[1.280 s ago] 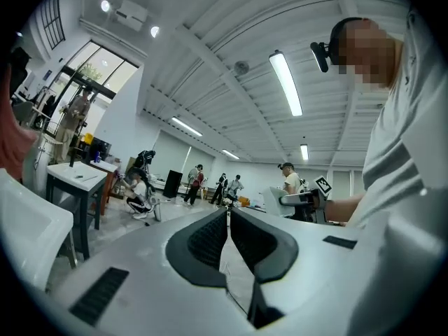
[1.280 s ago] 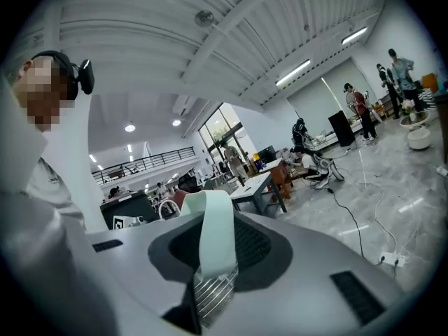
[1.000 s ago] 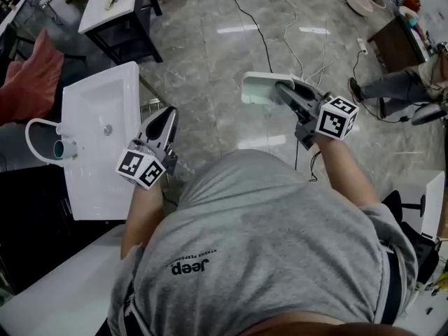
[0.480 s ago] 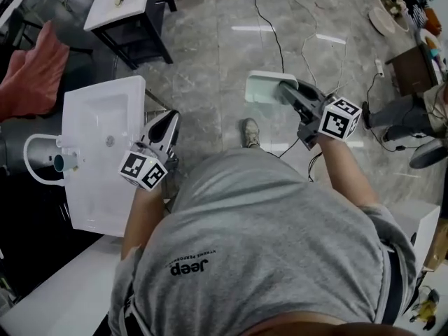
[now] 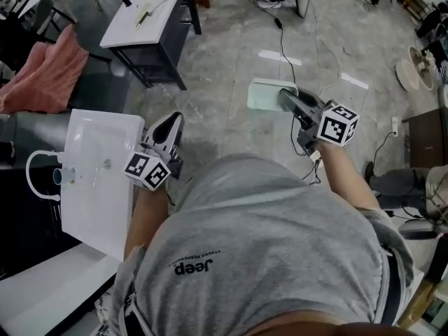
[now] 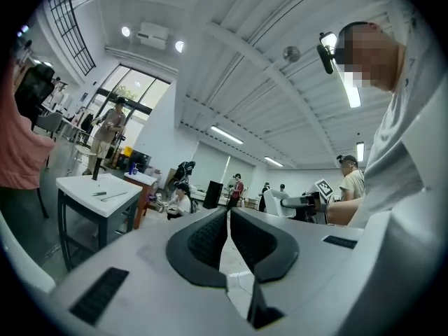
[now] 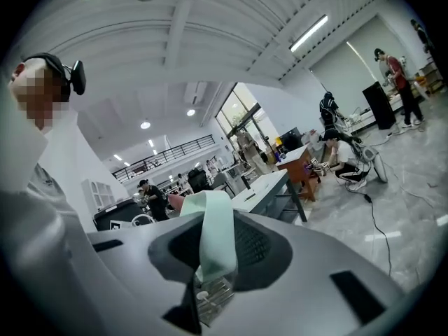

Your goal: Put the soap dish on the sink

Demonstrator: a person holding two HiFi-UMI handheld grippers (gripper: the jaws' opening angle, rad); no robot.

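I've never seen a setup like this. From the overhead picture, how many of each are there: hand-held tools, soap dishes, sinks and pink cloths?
2 tools: left tool, right tool
1 soap dish, clamped in the right tool
1 sink
1 pink cloth
Total: 5

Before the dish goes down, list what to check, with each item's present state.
1. Right claw gripping the soap dish: ok, its pads press on the dish.
2. Left claw free: ok, shut with nothing between.
3. Soap dish above the sink: not ok, it hangs over the floor, with the sink off to the left.
4. Bare rim on the sink to take it: ok.
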